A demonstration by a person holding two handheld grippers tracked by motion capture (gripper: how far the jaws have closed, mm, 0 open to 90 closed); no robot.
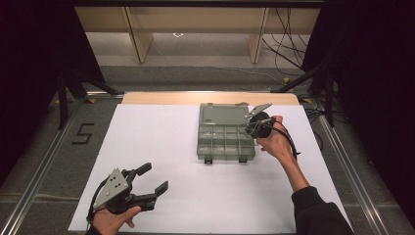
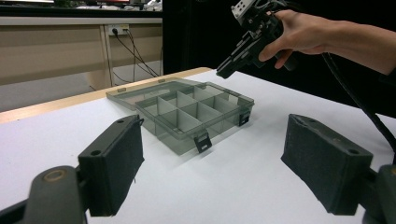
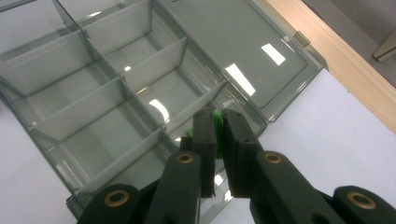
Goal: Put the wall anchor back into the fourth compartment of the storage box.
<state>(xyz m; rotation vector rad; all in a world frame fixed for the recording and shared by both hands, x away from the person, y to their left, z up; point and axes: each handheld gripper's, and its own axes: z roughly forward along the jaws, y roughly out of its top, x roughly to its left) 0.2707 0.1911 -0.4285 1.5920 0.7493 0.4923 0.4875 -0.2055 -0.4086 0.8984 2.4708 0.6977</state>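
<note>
**Right hand-held gripper over the open box, green piece clamped**

I held one hand-held gripper in each hand at the white worktop [image 1: 161, 142].

1. Right hand-held gripper [image 3: 217, 122]: its jaws were closed to a narrow gap on a small green piece [image 3: 216, 119], which showed between the two pads in the right gripper view. What kind of piece it was I could not tell; most of it was hidden by the pads.
2. Position: in the high view my right hand-held gripper [image 1: 253, 128] was at the right edge of the box [image 1: 225, 142], above the compartment row nearest the lid. In the right gripper view the jaw tips stood over a compartment next to the hinge line.
3. Box: a clear grey-green plastic box with dividers, lying open in the middle of the worktop. Its lid [image 1: 222, 115] lay flat on the far side, toward the wooden edge of the worktop. Two dark latches [image 2: 202, 141] hung on the near wall. The compartments in view were empty.
4. Left hand-held gripper [image 1: 152, 180]: its jaws stood wide apart with nothing between them. I held it at the near left of the worktop, well apart from the box and pointed toward it.
</note>
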